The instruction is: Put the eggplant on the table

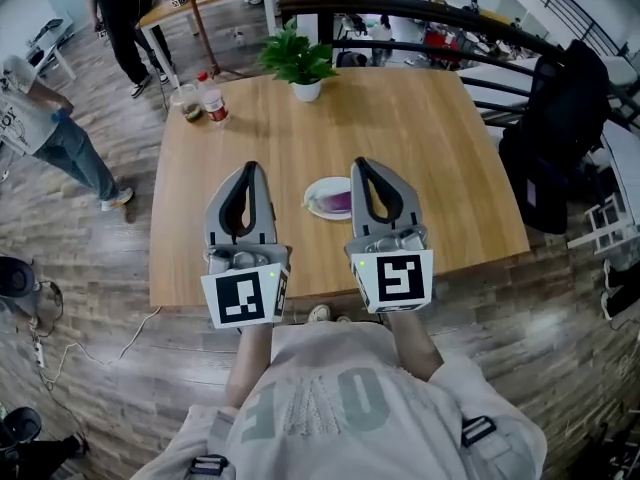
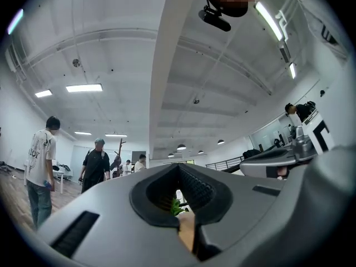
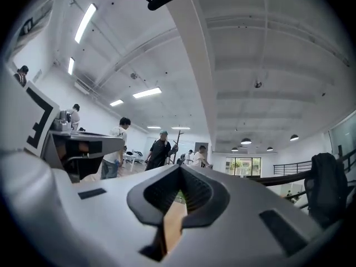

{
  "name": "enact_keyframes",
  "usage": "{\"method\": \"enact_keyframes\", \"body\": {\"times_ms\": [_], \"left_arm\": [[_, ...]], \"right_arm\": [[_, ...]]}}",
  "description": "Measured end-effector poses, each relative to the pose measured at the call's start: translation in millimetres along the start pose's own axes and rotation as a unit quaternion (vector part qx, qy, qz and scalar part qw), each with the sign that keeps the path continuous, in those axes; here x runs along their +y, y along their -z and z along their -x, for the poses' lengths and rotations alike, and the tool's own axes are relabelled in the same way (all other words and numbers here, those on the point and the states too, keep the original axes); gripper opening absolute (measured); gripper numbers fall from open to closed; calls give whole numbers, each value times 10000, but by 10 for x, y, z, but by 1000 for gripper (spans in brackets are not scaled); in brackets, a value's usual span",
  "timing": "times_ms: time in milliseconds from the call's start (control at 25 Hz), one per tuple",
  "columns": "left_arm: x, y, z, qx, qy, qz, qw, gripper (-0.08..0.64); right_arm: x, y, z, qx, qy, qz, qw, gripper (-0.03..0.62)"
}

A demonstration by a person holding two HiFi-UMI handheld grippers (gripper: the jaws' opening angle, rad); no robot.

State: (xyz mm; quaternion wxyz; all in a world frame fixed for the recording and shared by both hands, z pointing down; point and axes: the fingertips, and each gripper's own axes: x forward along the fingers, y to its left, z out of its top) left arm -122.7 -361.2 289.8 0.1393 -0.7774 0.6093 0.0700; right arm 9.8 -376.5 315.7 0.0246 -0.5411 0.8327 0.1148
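A purple eggplant (image 1: pixel 336 202) lies on a small white plate (image 1: pixel 314 190) near the middle of the wooden table (image 1: pixel 440 168). In the head view both grippers are held side by side above the table's near edge, pointing away from me. The left gripper (image 1: pixel 251 166) stands left of the plate with its jaws together and nothing between them. My right gripper (image 1: pixel 361 162) is also shut and empty, and its body covers the plate's right edge. The left gripper view (image 2: pixel 178 166) and the right gripper view (image 3: pixel 181 168) look slightly upward at ceiling and room, with only a sliver of table showing through the jaw openings.
A potted plant (image 1: pixel 301 63) stands at the table's far side, a red-capped bottle (image 1: pixel 212 98) and a glass jar (image 1: pixel 187 102) at its far left corner. A black bag on a chair (image 1: pixel 560 148) is to the right, a curved railing (image 1: pixel 420 10) behind. People stand at the left (image 1: pixel 50 128).
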Motion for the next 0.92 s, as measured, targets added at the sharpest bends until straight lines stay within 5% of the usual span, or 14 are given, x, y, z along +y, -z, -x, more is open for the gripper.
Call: {"method": "enact_keyframes", "body": {"times_ms": [920], "left_arm": [[-65,13,43,39,71,3,10000,8]], "right_arm": [[80,32,42,35,-217,-35,9998,17]]}}
